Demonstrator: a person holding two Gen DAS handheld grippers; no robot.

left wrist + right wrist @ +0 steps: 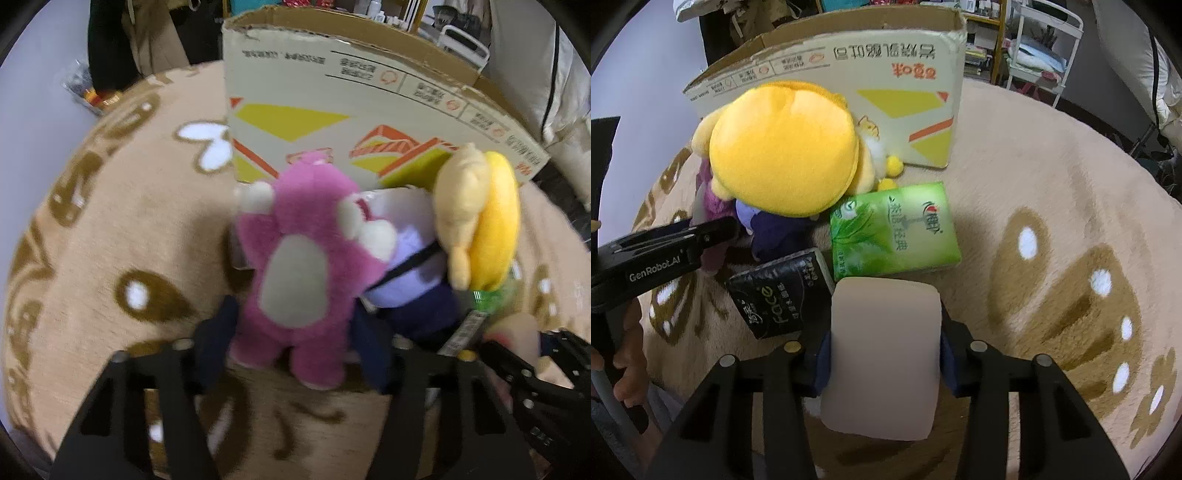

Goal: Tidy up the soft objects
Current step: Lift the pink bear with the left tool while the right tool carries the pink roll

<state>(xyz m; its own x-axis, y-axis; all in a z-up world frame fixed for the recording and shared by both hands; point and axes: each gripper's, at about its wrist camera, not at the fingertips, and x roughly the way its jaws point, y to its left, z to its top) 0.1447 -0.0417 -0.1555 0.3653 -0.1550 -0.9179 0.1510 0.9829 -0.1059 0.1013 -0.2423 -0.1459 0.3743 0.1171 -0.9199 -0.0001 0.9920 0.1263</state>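
Pink plush fills the left wrist view: the left claw (293, 332) grips a pink bear (295, 266) by its lower body above the tan rug (110, 229), beside a purple toy (413, 273) and a yellow plush (480, 218), all before a cardboard box (351, 107). From the right wrist, the right claw (884, 354) squeezes a beige sponge (882, 354), with a green tissue pack (894, 232) and a black tissue pack (783, 295) lying on the rug just ahead.

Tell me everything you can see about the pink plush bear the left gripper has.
The pink plush bear is fuzzy magenta with a pale grey-cream belly patch and cream paws. It is held upright between the left gripper pads, which pinch its lower body, legs dangling over the tan rug. Its right side presses against a purple-and-white plush. The cardboard box stands behind. Its face is blurred.
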